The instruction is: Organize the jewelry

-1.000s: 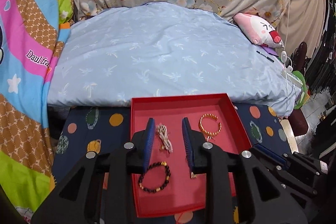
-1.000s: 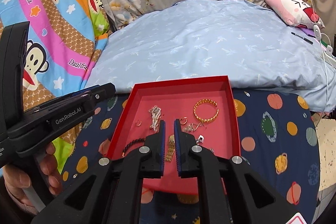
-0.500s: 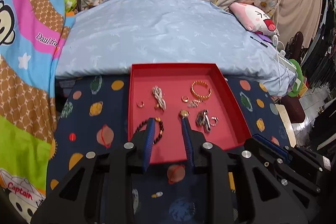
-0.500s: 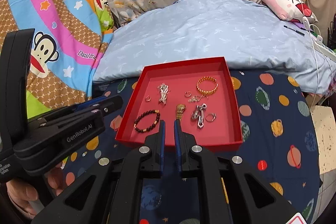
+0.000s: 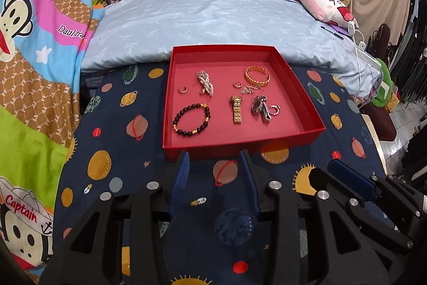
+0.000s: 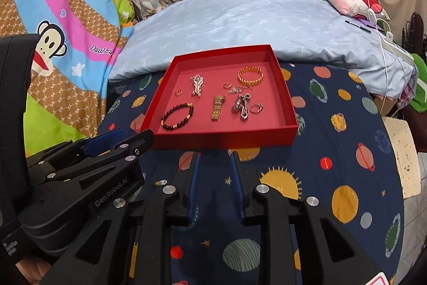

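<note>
The jewelry is laid loose in a shallow red tray (image 5: 307,100) on a planet-print cloth (image 5: 112,140). The bead bracelet (image 5: 190,119) is judged light and limp; it is best pinched across one strand. The gold bangle (image 5: 257,76) is rigid and smooth, so a slip is likely; it is best taken across its band. The gold watch (image 5: 236,110) is a flat linked strap. The left gripper (image 5: 214,164) and right gripper (image 6: 213,159) are held short of the tray, jaws just opened further, parted, nothing between them
</note>
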